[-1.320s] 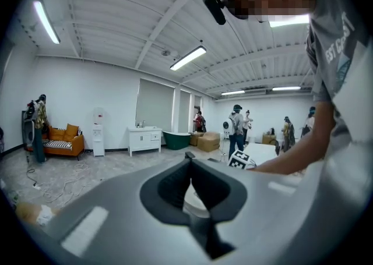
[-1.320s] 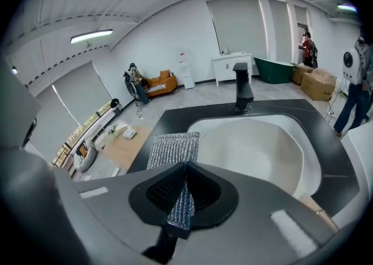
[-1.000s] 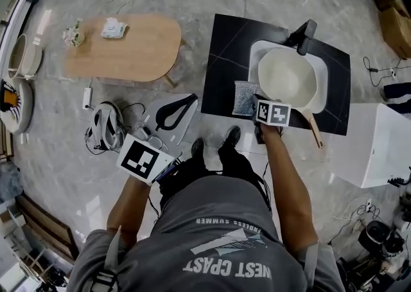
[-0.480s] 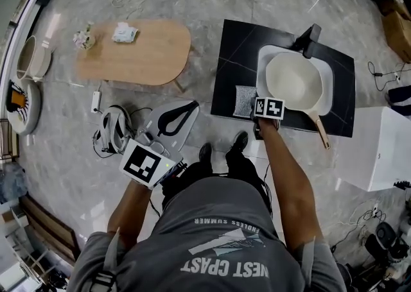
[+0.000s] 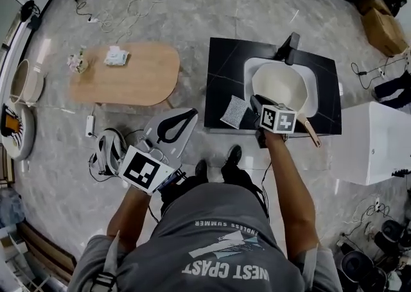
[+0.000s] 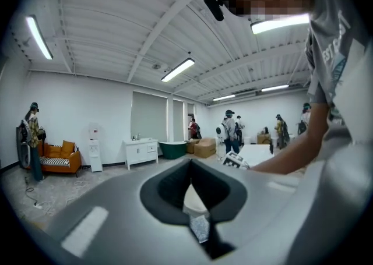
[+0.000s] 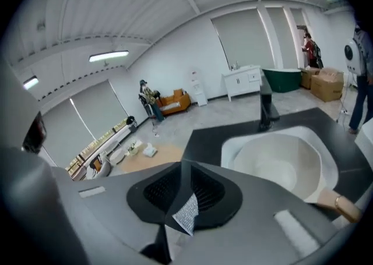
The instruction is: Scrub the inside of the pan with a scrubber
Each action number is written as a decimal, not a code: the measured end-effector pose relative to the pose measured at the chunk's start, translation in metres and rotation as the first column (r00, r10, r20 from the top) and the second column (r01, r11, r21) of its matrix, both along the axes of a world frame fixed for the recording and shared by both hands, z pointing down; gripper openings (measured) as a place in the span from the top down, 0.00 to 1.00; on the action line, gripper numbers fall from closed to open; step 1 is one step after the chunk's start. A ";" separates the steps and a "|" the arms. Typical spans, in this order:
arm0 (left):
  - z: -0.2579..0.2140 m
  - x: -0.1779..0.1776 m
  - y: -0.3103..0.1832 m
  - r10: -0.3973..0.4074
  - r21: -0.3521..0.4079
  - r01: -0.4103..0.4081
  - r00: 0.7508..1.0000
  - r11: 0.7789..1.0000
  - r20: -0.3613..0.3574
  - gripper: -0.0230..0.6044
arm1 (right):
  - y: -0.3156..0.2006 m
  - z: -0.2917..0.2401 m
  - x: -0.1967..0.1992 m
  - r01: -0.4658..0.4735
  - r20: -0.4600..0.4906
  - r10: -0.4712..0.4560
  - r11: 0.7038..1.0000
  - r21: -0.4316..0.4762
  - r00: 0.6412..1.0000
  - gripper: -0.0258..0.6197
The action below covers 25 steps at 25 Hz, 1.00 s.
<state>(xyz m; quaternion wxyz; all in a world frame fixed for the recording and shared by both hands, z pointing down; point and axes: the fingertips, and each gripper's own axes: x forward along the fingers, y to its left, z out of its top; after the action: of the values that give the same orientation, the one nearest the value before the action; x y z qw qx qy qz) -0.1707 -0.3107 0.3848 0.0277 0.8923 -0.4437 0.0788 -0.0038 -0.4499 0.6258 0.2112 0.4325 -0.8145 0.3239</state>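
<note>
The right gripper point(image 5: 258, 102) has just parted its jaws and lifted clear of the scrubber point(image 5: 234, 111), which now lies loose on the black worktop point(image 5: 221, 60), just left of and below them. The pan point(image 5: 279, 87) sits just beyond them, so scrubbing looks paused or finished. The left gripper point(image 5: 190, 113) has its jaws together and empty. The shirt point(image 5: 225, 255) reads "ENDLESS SUMMER" and "WEST COAST".

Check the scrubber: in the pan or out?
Out. The scrubber lies flat on the black counter, left of the pan in the sink.
</note>
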 end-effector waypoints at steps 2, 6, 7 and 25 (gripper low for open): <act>-0.007 0.001 0.004 0.021 0.026 -0.021 1.000 0.999 0.001 0.96 | 0.007 -0.057 -0.002 0.011 0.046 -0.016 0.993 0.115 0.999 0.95; -0.018 0.004 0.014 0.055 0.038 -0.054 0.998 0.998 -0.019 0.96 | 0.040 -0.171 -0.009 0.046 0.095 -0.084 0.936 0.348 0.992 0.96; -0.021 0.007 0.016 0.068 0.044 -0.067 0.997 0.997 -0.024 0.96 | 0.052 -0.195 -0.009 0.051 0.095 -0.097 0.915 0.400 0.991 0.96; -0.041 0.026 0.044 0.182 0.093 -0.178 0.983 0.980 -0.036 0.96 | 0.213 -0.301 -0.006 0.099 0.020 -0.141 0.784 0.613 0.990 0.96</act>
<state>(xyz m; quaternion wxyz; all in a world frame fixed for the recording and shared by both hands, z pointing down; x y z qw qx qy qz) -0.1446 -0.2666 0.3437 -0.0099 0.9306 -0.3635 0.0412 -0.0100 -0.2367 0.3248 0.0541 0.4140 -0.9076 0.0436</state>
